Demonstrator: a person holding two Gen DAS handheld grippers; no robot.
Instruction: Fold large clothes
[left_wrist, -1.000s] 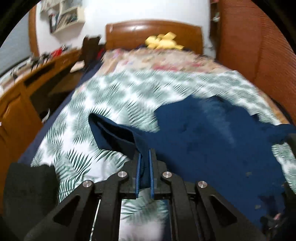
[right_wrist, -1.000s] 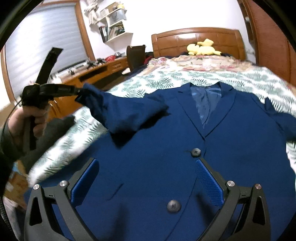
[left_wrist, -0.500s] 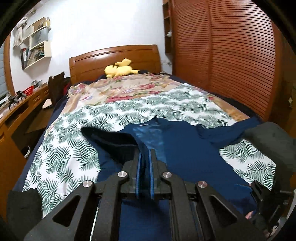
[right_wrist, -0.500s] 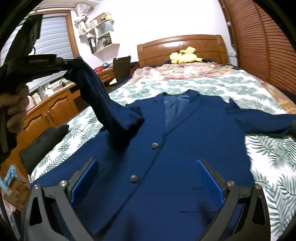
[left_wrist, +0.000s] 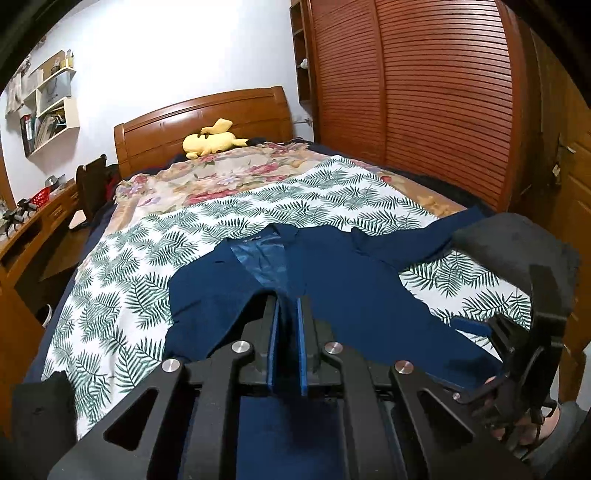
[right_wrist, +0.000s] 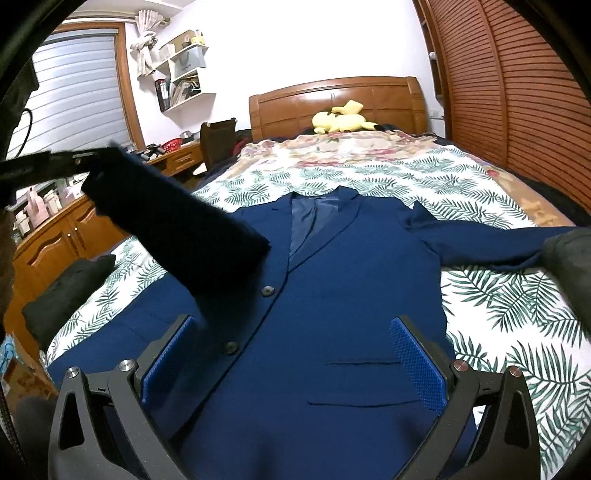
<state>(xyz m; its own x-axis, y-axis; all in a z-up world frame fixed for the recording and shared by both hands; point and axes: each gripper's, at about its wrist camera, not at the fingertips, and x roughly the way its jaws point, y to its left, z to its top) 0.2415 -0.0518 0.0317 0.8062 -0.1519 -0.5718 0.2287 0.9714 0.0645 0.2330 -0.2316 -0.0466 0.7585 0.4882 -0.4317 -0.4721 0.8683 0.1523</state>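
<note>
A navy blazer (right_wrist: 332, 295) lies face up and buttoned on the bed, collar toward the headboard. My left gripper (left_wrist: 288, 310) is shut on the cuff of one sleeve (right_wrist: 177, 218). In the right wrist view the left gripper (right_wrist: 88, 162) holds that sleeve in the air, slanting over the blazer's left front. The other sleeve (right_wrist: 480, 243) lies stretched out to the right. My right gripper (right_wrist: 293, 321) hovers open above the lower front, near the pocket slits, with nothing between its blue pads (right_wrist: 417, 362).
A palm-leaf cover (right_wrist: 498, 314) is spread over the bed, and a yellow plush toy (right_wrist: 343, 120) sits by the wooden headboard. Dark cloth bundles lie at the left edge (right_wrist: 62, 299) and right edge (right_wrist: 569, 258). A slatted wardrobe (left_wrist: 424, 92) stands on the right and a desk (right_wrist: 66, 236) on the left.
My left gripper has lifted the sleeve and carried it from the blazer's left side over its front. The right gripper shifted a little and stayed open.
</note>
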